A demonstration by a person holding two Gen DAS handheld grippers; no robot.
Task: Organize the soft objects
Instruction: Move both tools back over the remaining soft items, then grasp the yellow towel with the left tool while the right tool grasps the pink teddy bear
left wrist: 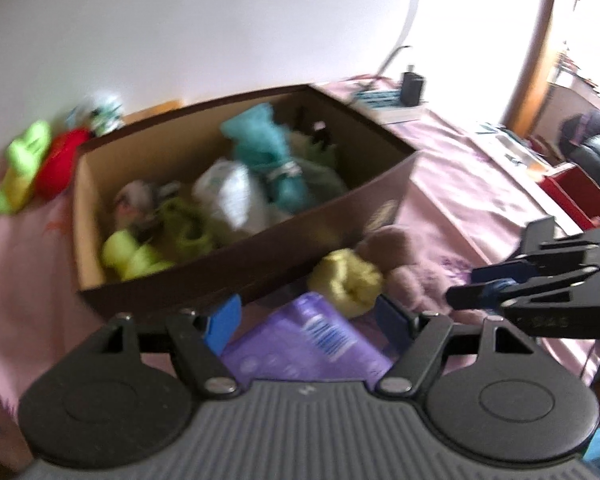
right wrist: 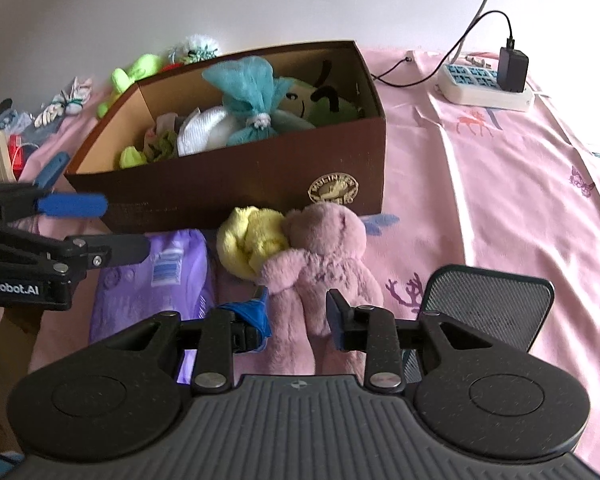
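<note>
Left wrist view first, and it's pretty motion-blurred. The left gripper (left wrist: 306,318) has its blue-tipped fingers spread wide apart, hovering over a flat purple plastic packet (left wrist: 304,344) lying on the pink bedsheet (left wrist: 452,184). The packet has a blue-and-white label but the print is too smeared to read. Just past it sit a pale yellow rolled cloth (left wrist: 346,282) and a dusty-pink plush teddy bear (left wrist: 404,264), both right up against the front wall of the brown cardboard box (left wrist: 228,268). Inside the box there's a teal mesh bundle (left wrist: 266,156), a white knit cloth (left wrist: 232,196) and some neon-yellow bits. A lime-green plush (left wrist: 22,164) and a red soft item (left wrist: 60,164) lie outside, off the box's left end. The right gripper (left wrist: 476,292) pokes in from the right edge, and its fingers look nearly together, nothing between them.

Right wrist view is much sharper. The right gripper (right wrist: 300,312) is parted, with the teddy's legs lying between the fingers; the pads don't look pressed in. The box front carries a gold round emblem (right wrist: 334,192), lettering too small to make out. The left gripper's body reads "enRobot.AI" along the side, cut off by the frame edge. A white power strip (right wrist: 484,88) with a black charger plugged in sits on the sheet, well apart to the right.
</note>
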